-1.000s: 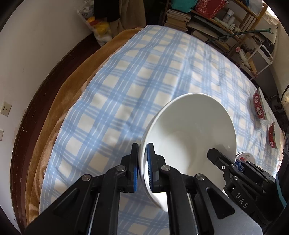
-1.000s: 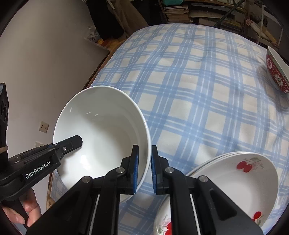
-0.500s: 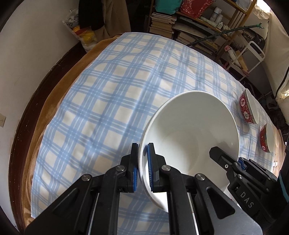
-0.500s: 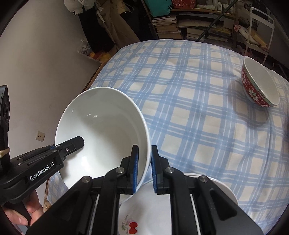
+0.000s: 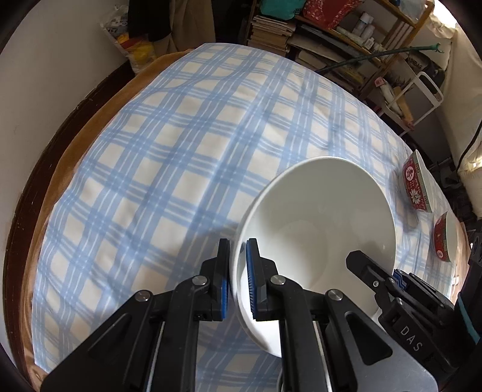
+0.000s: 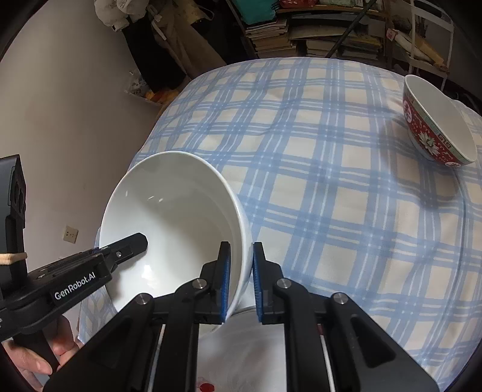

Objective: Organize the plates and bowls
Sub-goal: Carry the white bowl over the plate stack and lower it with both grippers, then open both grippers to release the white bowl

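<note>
A large plain white bowl (image 5: 316, 223) hangs tilted over the blue checked tablecloth (image 5: 168, 169), held from both sides. My left gripper (image 5: 238, 277) is shut on its near rim, one pad inside and one outside. The right gripper (image 5: 376, 271) bites the opposite rim in that view. In the right wrist view my right gripper (image 6: 241, 271) is shut on the white bowl (image 6: 174, 217), and the left gripper (image 6: 120, 250) reaches in from the left, held by a hand (image 6: 36, 358). Below the bowl lies a white cherry-print plate (image 6: 247, 349); whether the bowl's foot touches it I cannot tell.
Two red patterned bowls (image 5: 417, 187) (image 5: 442, 238) stand at the table's right side; one red bowl (image 6: 436, 129) shows upright at the far right. Shelves with books (image 5: 271, 27) and a white rack (image 5: 421, 90) stand beyond the table. A wall (image 6: 60, 120) is on the left.
Both grippers have carried the white bowl sideways across the table. The cherry plate, earlier at the right wrist view's lower right, now sits directly under the bowl. The red bowls have come further into view.
</note>
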